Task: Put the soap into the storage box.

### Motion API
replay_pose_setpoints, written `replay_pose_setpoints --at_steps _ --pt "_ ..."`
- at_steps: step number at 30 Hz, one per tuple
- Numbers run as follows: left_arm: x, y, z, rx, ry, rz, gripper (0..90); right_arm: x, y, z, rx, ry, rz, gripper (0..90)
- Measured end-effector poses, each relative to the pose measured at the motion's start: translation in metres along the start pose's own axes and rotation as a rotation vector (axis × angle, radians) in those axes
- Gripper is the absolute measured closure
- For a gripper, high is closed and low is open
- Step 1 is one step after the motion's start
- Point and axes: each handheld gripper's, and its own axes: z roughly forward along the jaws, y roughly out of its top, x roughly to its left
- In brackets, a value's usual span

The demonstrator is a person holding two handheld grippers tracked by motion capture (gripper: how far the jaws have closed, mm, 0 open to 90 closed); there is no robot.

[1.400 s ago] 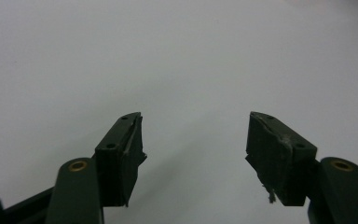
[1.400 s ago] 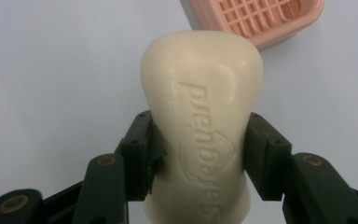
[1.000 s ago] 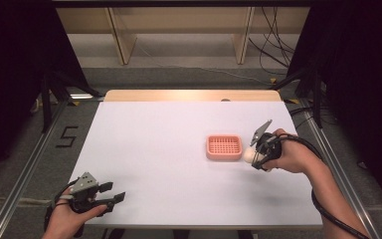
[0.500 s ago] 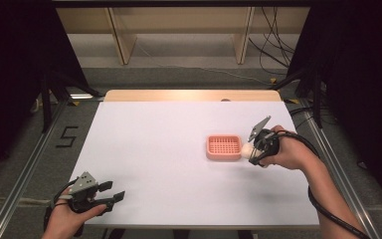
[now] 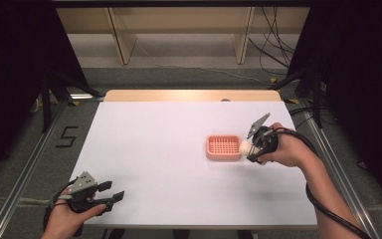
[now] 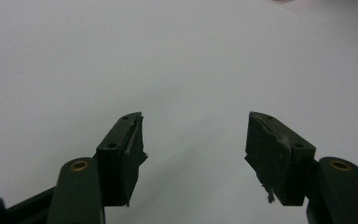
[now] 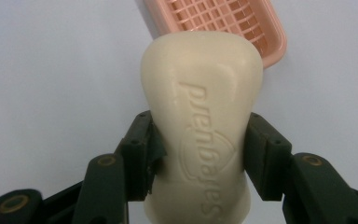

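Observation:
A cream bar of soap with embossed lettering is clamped between the jaws of my right gripper. In the high view the soap hangs just off the right rim of a pink slotted soap dish, with the right gripper held above the table beside it. The dish lies beyond the soap in the right gripper view. My left gripper rests at the table's near left corner, open, with nothing between its jaws.
A white table top spreads under both grippers, with a wooden strip along its far edge. Metal rails run along the left and right sides. A black cable trails from the right gripper along the forearm.
My right gripper has carried the soap left and slightly away, closer to the dish's right rim. The left gripper has stayed where it was.

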Motion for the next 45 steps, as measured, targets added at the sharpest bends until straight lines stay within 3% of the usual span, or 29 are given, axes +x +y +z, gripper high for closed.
replay_pose_setpoints --at_steps 12,13,15,16,18,29,42,43,45 --pt "0.001 0.0 -0.001 0.001 0.001 0.001 36.3 -0.002 0.007 0.001 -0.01 0.004 -0.003 50.6" --pt "0.001 0.0 -0.001 0.001 0.001 0.001 36.3 -0.003 0.007 0.001 -0.017 0.002 -0.024 50.6" --pt "0.001 0.0 0.0 -0.001 -0.001 0.001 36.3 -0.003 0.009 0.001 -0.01 -0.005 -0.018 50.6" --pt "0.001 0.0 0.0 -0.001 -0.001 0.001 36.3 -0.005 0.009 0.002 -0.019 0.002 -0.052 50.6" --pt "0.001 0.0 0.0 0.001 -0.001 0.001 36.3 -0.005 0.01 0.001 -0.013 -0.003 -0.036 50.6" --pt "0.002 0.0 -0.001 0.001 -0.004 -0.007 36.1 -0.01 0.016 0.005 -0.014 -0.006 -0.099 50.6" --pt "0.003 0.0 -0.001 0.0 -0.002 -0.003 36.0 -0.017 0.022 0.007 -0.003 -0.011 -0.135 50.6" --pt "0.003 0.0 -0.001 0.001 -0.002 0.002 36.0 -0.018 0.024 0.007 0.018 0.011 -0.144 50.6" --pt "0.003 0.0 -0.001 0.0 -0.003 -0.007 36.0 -0.019 0.026 0.008 0.015 0.008 -0.161 50.6"
